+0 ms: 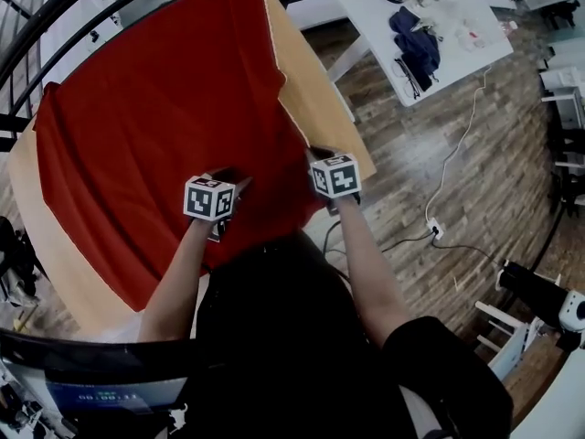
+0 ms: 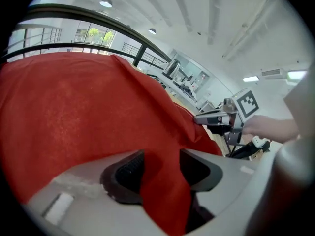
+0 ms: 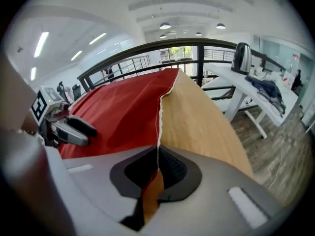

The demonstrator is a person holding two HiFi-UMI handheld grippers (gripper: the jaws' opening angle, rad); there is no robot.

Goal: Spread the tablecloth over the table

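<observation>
A red tablecloth lies over most of a round wooden table, whose right side and near-left rim are bare. My left gripper is at the cloth's near part. In the left gripper view its jaws stand open, with a loose red fold hanging between the pads. My right gripper is at the cloth's right edge. In the right gripper view it is shut on that white-stitched edge, with bare wood to the right. Each gripper shows in the other's view: the right, the left.
A white desk with dark clothing and a kettle stands to the right across a strip of wood floor. A black railing curves behind the table. A cable and power strip lie on the floor at the right.
</observation>
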